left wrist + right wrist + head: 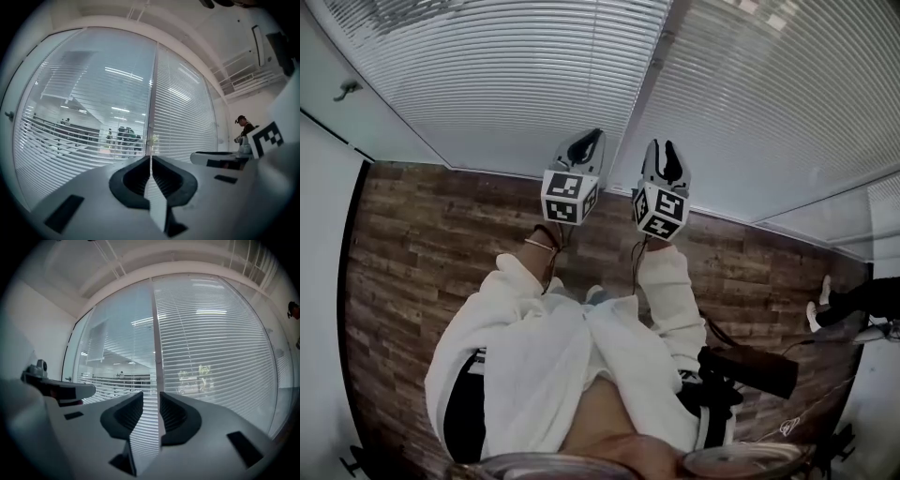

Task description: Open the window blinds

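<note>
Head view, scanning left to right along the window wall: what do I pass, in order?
handle → left blind panel → left tool → right tool → right blind panel → another person's shoes

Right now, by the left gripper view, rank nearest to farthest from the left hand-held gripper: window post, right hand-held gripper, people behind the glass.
1. Right hand-held gripper, alongside on the right.
2. Window post, straight ahead between the blinds.
3. People behind the glass, farther back, left of the post.
</note>
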Motion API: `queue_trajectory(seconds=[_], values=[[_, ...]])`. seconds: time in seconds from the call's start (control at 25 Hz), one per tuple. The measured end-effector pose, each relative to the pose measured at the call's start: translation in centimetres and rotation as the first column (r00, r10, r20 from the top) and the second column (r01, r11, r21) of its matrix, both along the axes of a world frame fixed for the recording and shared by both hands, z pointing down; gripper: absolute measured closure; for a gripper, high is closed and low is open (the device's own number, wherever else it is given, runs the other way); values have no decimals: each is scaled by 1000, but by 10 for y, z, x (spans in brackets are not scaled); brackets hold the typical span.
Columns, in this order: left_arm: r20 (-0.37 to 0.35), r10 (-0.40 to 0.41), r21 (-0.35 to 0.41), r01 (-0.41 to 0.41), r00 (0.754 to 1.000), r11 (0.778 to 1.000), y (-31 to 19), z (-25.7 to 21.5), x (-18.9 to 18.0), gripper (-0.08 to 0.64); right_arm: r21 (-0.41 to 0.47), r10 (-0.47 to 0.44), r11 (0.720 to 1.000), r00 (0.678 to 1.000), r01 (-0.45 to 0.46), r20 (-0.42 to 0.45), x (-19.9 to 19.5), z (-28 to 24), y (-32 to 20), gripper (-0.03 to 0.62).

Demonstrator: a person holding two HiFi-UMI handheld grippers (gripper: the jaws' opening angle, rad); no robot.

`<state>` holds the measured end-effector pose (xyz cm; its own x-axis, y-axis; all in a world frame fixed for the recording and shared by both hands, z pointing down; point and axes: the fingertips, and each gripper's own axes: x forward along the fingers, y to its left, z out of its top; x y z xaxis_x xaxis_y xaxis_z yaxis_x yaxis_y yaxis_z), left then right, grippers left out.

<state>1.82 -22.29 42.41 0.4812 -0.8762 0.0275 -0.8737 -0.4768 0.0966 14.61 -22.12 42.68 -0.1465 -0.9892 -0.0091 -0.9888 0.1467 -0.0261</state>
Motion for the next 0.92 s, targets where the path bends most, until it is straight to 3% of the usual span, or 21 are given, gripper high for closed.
queue_trajectory(seconds=[0.28, 0.92], values=[[1, 23, 17, -23, 1000, 1000, 14, -5, -9, 557, 32, 8, 999, 1000, -8, -1, -16, -9, 15, 474], [-8, 34, 20, -34, 999, 999, 10, -8, -11, 557, 20, 43, 999, 999, -43, -16, -8, -11, 9, 474]])
